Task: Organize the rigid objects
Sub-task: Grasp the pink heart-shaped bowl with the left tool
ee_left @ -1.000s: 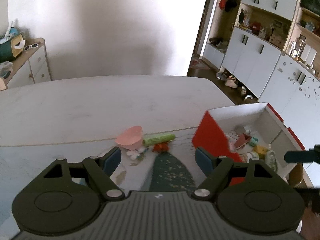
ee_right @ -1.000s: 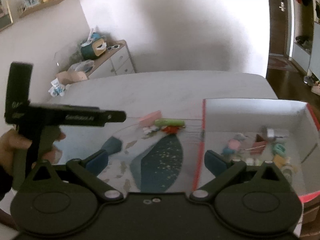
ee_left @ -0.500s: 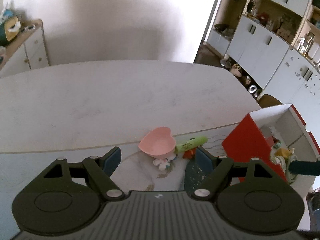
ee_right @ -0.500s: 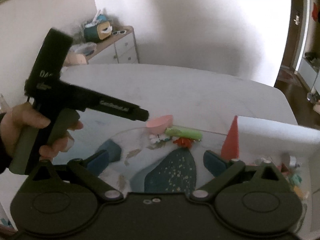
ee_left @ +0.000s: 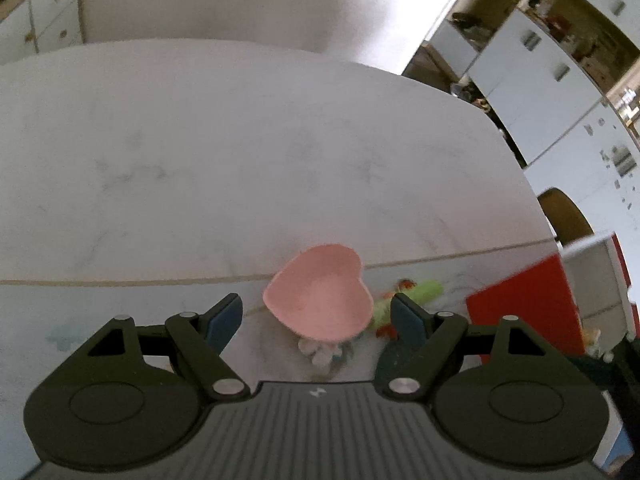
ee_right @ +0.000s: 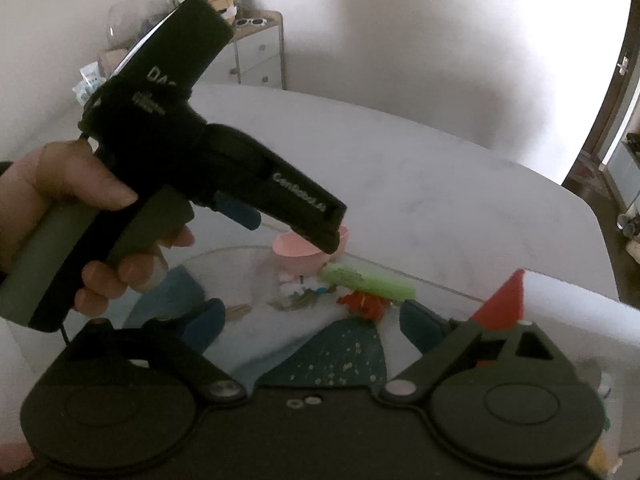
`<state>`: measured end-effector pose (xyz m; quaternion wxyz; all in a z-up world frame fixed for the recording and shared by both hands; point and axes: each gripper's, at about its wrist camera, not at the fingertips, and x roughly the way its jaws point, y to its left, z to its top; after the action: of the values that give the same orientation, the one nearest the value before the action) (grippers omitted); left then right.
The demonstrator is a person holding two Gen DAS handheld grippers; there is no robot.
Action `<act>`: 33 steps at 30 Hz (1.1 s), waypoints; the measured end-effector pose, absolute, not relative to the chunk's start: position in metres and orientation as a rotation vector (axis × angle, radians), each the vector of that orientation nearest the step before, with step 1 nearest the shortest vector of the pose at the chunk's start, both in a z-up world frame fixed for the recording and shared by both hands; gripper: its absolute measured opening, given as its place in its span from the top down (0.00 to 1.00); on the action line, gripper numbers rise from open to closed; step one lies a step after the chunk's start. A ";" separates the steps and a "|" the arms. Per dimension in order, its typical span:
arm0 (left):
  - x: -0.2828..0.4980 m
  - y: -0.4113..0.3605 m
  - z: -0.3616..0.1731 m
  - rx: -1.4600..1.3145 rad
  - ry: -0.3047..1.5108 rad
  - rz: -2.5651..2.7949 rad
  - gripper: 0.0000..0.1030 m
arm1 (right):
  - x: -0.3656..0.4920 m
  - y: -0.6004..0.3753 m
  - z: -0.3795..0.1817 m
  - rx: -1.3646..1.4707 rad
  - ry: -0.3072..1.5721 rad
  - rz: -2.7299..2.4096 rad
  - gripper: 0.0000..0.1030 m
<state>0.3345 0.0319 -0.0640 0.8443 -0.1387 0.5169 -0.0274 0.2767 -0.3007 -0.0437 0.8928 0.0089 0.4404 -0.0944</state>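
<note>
A pink heart-shaped dish (ee_left: pixel 320 292) sits on the table, just ahead of and between the fingers of my open left gripper (ee_left: pixel 318 314). It also shows in the right wrist view (ee_right: pixel 298 250), partly hidden by the left gripper's body (ee_right: pixel 224 168). A green highlighter (ee_left: pixel 416 294) lies right of the dish, also in the right wrist view (ee_right: pixel 366 282). A red and white box (ee_left: pixel 528 312) stands at the right. My right gripper (ee_right: pixel 312 330) is open and empty, hovering nearer than the items.
A small red item (ee_right: pixel 364 304) and a white flower-like piece (ee_left: pixel 320 354) lie by the dish on a patterned mat (ee_right: pixel 340 356). The marble table (ee_left: pixel 240 160) stretches beyond. A sideboard (ee_right: pixel 256 56) stands at the far wall; white cabinets (ee_left: pixel 560 80) at the right.
My left gripper has moved forward and down toward the pink dish, which now lies between its fingers. The right wrist view has swung left, so the box has slid to the edge.
</note>
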 end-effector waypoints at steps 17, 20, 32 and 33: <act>0.365 0.031 -0.090 -0.308 1.125 0.002 0.21 | 0.316 -0.329 -0.077 0.056 0.976 -0.287 0.13; 0.366 0.032 -0.091 -0.310 1.124 -0.015 0.21 | 0.319 -0.331 -0.082 0.054 0.990 -0.296 0.15; 0.363 0.034 -0.092 -0.283 1.106 -0.019 0.36 | 0.320 -0.332 -0.095 0.040 1.021 -0.305 0.16; 0.362 0.036 -0.092 -0.289 1.102 -0.018 0.36 | 0.318 -0.333 -0.094 0.047 1.020 -0.307 0.16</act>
<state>0.3624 0.0357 -0.0923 0.8421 -0.1369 0.5216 -0.0086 0.3183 -0.3330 -0.0942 0.8613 0.0224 0.4861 -0.1465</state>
